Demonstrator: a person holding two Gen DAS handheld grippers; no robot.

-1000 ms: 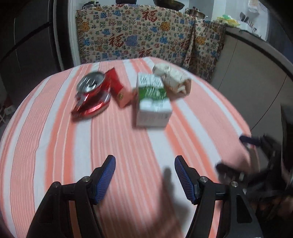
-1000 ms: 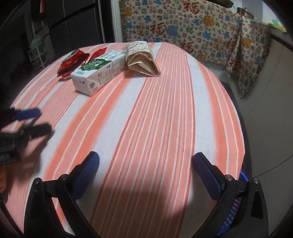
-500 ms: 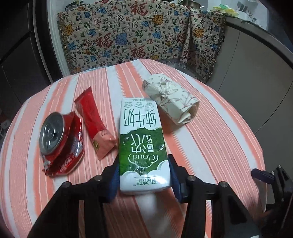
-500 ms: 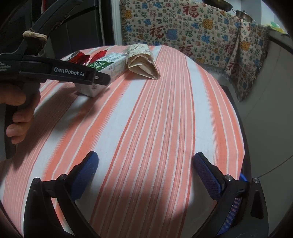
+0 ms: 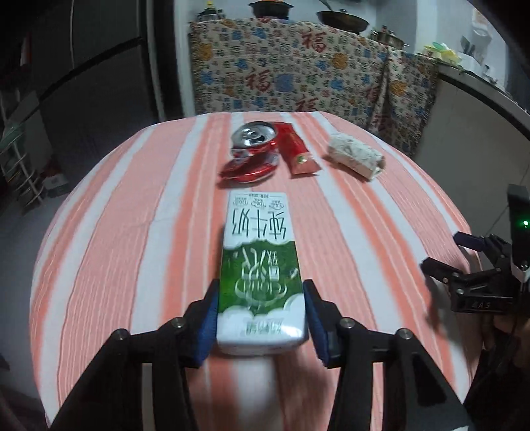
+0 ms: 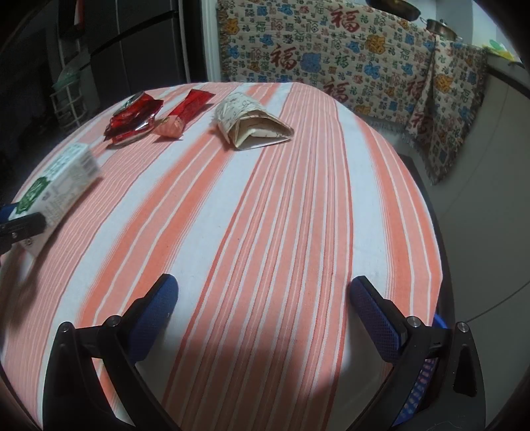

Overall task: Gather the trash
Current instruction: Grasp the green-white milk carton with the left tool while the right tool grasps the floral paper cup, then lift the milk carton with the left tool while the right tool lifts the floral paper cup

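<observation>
One carton [image 5: 260, 275], green and white, sits pinched between the blue pads [image 5: 208, 320] of the left hand-held gripper [image 5: 261, 318], its near end clamped on both sides and its far end pointing away along the fingers. From the right wrist view the carton [image 6: 53, 189] looks lifted off the bench [image 6: 281, 215] and slightly blurred, out at the far left of the right hand-held gripper [image 6: 263, 315].

Beyond the carton's far end, straight ahead of the left hand-held gripper, lies a crushed red can [image 5: 251, 152], with a red wrapper [image 5: 296, 152] touching or just beside it on the right. Further right, apart from those two, lies a folded paper packet [image 5: 356, 155] with a leafy print. In the right wrist view the same three lie ahead and to the left: can [image 6: 134, 117], wrapper [image 6: 184, 114], packet [image 6: 251, 122].

The right hand-held gripper is spread wide with nothing between its fingers, hovering over the striped orange and white cloth near the bench's near edge. It shows at the right edge of the left wrist view [image 5: 463, 258], well apart from the carton.

Behind the bench hangs a patterned blanket [image 6: 347, 56] with red characters; pots [image 5: 343, 18] stand above it.
</observation>
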